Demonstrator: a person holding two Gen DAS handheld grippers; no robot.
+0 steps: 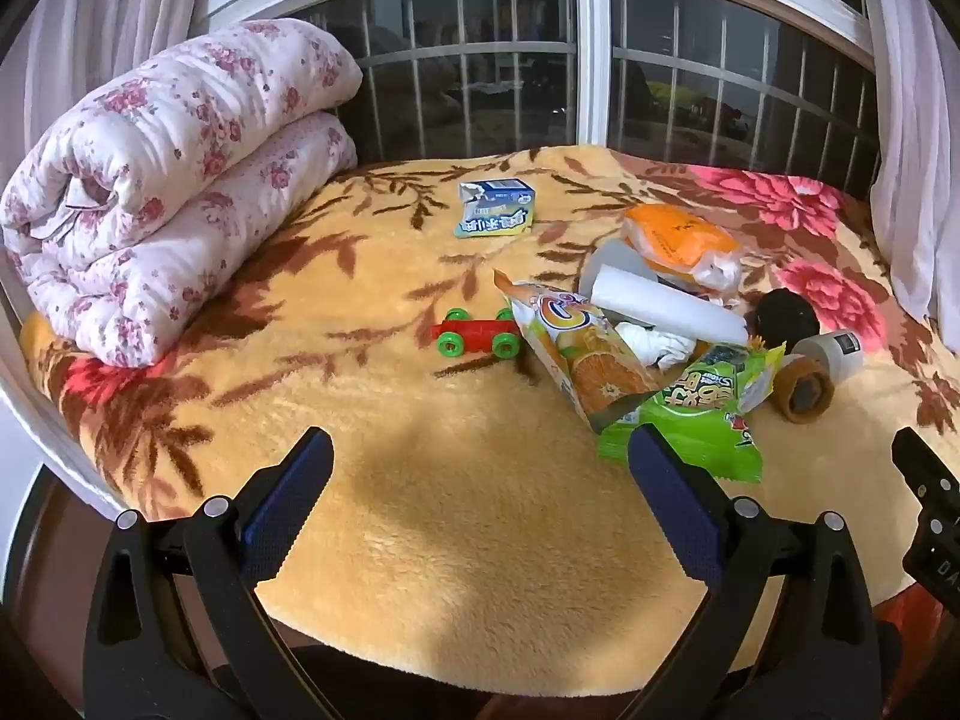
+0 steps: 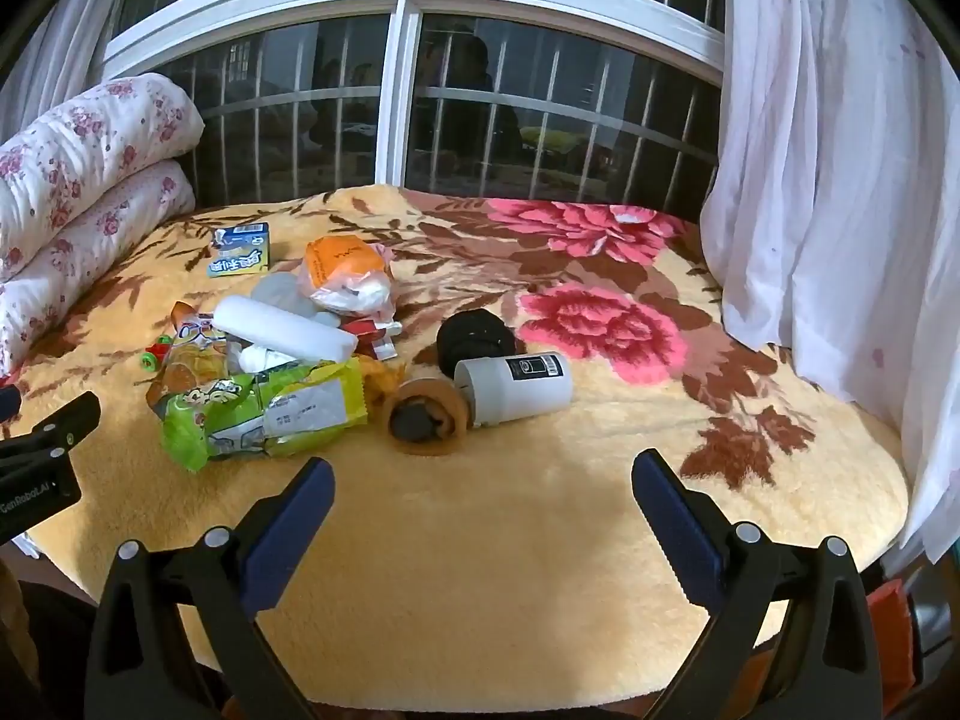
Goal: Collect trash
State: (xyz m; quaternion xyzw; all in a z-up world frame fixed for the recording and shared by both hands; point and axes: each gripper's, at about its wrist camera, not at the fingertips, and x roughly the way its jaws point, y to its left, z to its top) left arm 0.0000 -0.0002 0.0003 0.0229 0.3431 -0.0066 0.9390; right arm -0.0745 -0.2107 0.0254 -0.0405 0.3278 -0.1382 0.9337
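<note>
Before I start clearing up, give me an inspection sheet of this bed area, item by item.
Surface: yellow floral blanket, near part bare.
Job's things: green snack bag, orange juice carton, white roll, orange-and-white bag piled together; small blue box apart, farther back.
Clutter: toy car, white canister lying on its side, brown roll, black bundle.
Grippers: left gripper and right gripper open, empty.
Cables: nothing seen.
Surroundings: folded floral quilt, barred window, curtain.
</note>
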